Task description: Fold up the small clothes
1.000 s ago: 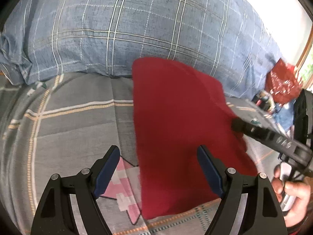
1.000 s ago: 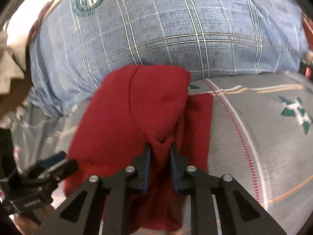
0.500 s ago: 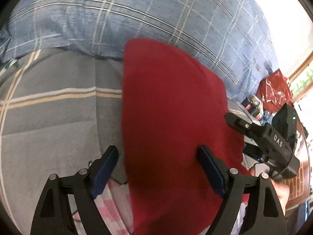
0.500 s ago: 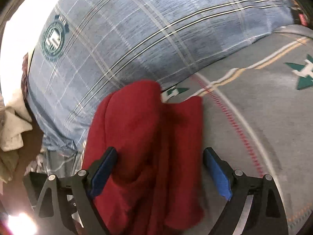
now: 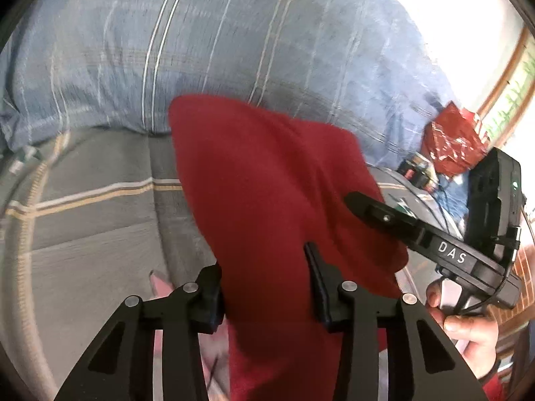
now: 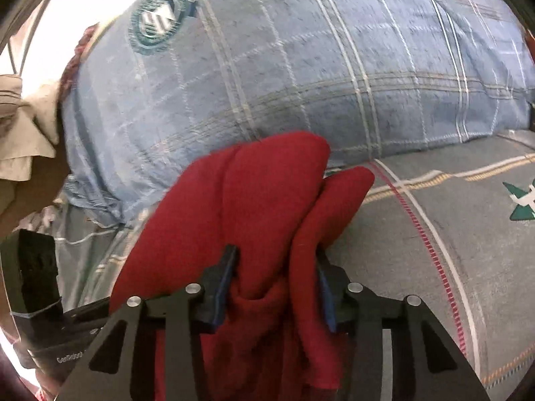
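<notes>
A small red garment (image 5: 267,187) lies folded on the grey plaid bedsheet (image 5: 93,220), against a blue plaid pillow (image 5: 234,40). My left gripper (image 5: 264,284) is partly closed, its fingers on either side of the garment's near end with cloth between them. The right gripper's finger (image 5: 401,227) rests on the garment's right side in this view. In the right wrist view the garment (image 6: 254,207) is bunched into two lobes, and my right gripper (image 6: 277,287) is half closed around a thick fold of it.
A pink patterned cloth (image 5: 160,287) shows under the left gripper. A red bag (image 5: 454,140) and small items lie at the far right by a window. Beige cloth (image 6: 23,133) hangs at the left in the right wrist view. The person's hand (image 5: 468,330) holds the right gripper.
Both grippers were wide open half a second ago and have narrowed around the red garment. The right gripper had let go of its earlier pinch and has closed in on a thicker fold.
</notes>
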